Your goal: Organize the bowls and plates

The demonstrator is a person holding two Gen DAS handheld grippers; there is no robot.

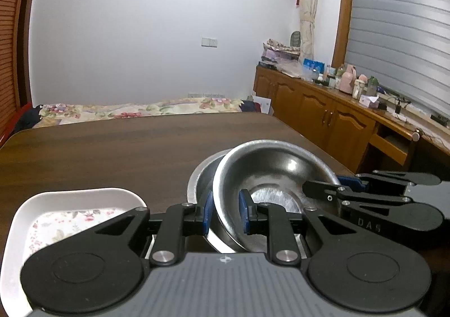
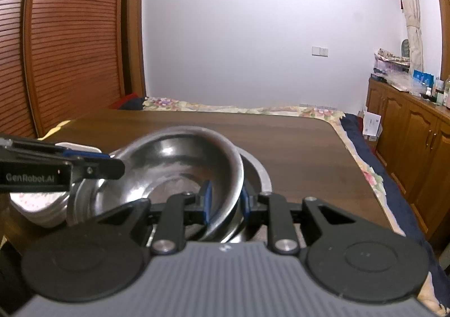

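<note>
A steel bowl is held tilted above a second steel bowl that sits on the dark wooden table. My left gripper is shut on the upper bowl's near-left rim. My right gripper is shut on the same bowl's right rim, with the lower bowl behind it. The right gripper shows at the right of the left wrist view. The left gripper shows at the left of the right wrist view. A white square plate with a floral print lies left of the bowls; it also shows in the right wrist view.
The table's far edge meets a bed with a floral cover. A wooden cabinet with bottles and boxes on top runs along the right wall. A slatted wooden door stands at the left.
</note>
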